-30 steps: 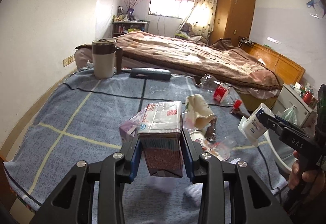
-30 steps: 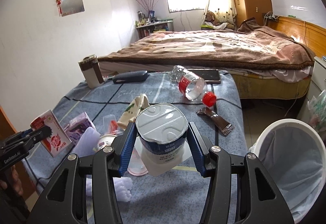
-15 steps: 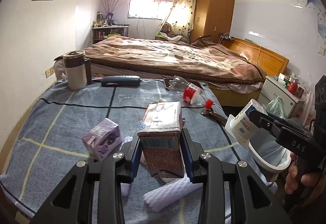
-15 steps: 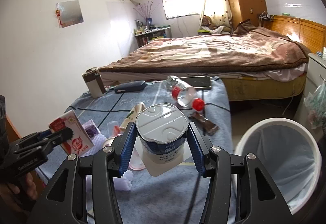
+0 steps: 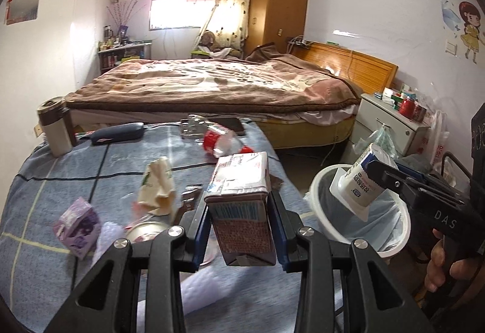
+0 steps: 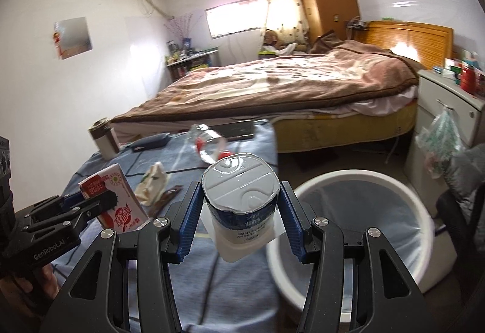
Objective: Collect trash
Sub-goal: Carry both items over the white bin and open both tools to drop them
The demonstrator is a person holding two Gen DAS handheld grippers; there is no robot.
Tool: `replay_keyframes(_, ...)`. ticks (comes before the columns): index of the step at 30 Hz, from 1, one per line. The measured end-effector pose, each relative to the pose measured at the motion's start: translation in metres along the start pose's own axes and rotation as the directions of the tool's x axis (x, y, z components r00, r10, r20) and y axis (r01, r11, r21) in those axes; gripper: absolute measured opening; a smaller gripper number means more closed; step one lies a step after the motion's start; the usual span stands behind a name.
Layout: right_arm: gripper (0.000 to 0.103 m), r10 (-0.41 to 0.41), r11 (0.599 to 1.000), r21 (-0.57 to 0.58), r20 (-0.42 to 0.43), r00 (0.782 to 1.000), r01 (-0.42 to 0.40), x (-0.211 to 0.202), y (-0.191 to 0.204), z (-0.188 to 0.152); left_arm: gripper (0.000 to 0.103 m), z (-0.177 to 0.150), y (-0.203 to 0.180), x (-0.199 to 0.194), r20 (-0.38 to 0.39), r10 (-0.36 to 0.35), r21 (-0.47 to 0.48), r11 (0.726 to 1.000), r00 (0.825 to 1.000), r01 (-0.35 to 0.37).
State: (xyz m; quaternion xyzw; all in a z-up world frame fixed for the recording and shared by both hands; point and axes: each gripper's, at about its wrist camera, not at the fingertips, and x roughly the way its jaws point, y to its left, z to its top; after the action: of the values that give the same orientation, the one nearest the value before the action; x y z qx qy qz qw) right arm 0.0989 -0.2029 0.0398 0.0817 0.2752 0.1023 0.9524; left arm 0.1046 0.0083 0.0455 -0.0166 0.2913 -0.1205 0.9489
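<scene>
Gripping carton [image 5: 241, 208] and yogurt cup [image 6: 241, 199], beside bin [image 6: 394, 181].

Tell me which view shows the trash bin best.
The right wrist view: the trash bin shows its whole white rim and lined inside, beside the yogurt cup. The left wrist view shows it smaller, at the right, partly hidden by the right gripper and its cup.

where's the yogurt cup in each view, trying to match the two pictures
Left wrist view: the yogurt cup is at the right, clamped in the right gripper, over the white bin.
Right wrist view: yogurt cup at centre, between the right gripper's blue pads, bin to its right.
Shared landmark: the fallen plastic bottle with a red label.
</scene>
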Motion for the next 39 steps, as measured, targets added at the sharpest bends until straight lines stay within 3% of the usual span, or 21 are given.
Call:
replay_keyframes(7, 0.052, -0.084, 0.996, 0.032, 0.001, 0.996, 0.084, -0.006, -0.034, 0.000, 0.038, 0.007, -0.051, 0.023, -0.024, -0.077, 0.063, 0.995, 0.997, 0.079)
replay_keyframes(17, 0.052, -0.176, 0.980, 0.081, -0.068, 0.982, 0.181, -0.001, -0.083, -0.013, 0.038, 0.006, -0.109, 0.059, -0.091, -0.178, 0.107, 0.976, 0.980, 0.187)
replay_keyframes(27, 0.053, -0.221, 0.970, 0.070, -0.146, 0.964, 0.233, 0.011, -0.105, -0.025, 0.038, -0.003, -0.137, 0.081, -0.150, -0.196, 0.134, 0.967, 0.969, 0.216)
replay_keyframes(29, 0.053, -0.233, 0.967, 0.061, -0.157, 0.960, 0.245, 0.014, -0.108, -0.025, 0.041, -0.003, -0.138, 0.087, -0.165, -0.202, 0.115, 0.968, 0.965, 0.223)
replay_keyframes(31, 0.053, -0.237, 0.968, 0.039, -0.168, 0.957, 0.246, 0.016, -0.109, -0.027, 0.060, -0.003, -0.138, 0.088, -0.166, -0.200, 0.109, 0.969, 0.966, 0.220)
replay_keyframes(36, 0.062, -0.254, 0.964, 0.033, -0.168, 0.953, 0.263, 0.014, -0.110, -0.030, 0.062, -0.004, -0.138, 0.085, -0.156, -0.190, 0.113, 0.971, 0.969, 0.208)
replay_keyframes(39, 0.062, -0.260, 0.961, 0.057, -0.154, 0.953, 0.271, 0.008, -0.112, -0.029, 0.065, -0.004, -0.135, 0.081, -0.151, -0.184, 0.109, 0.974, 0.971, 0.201)
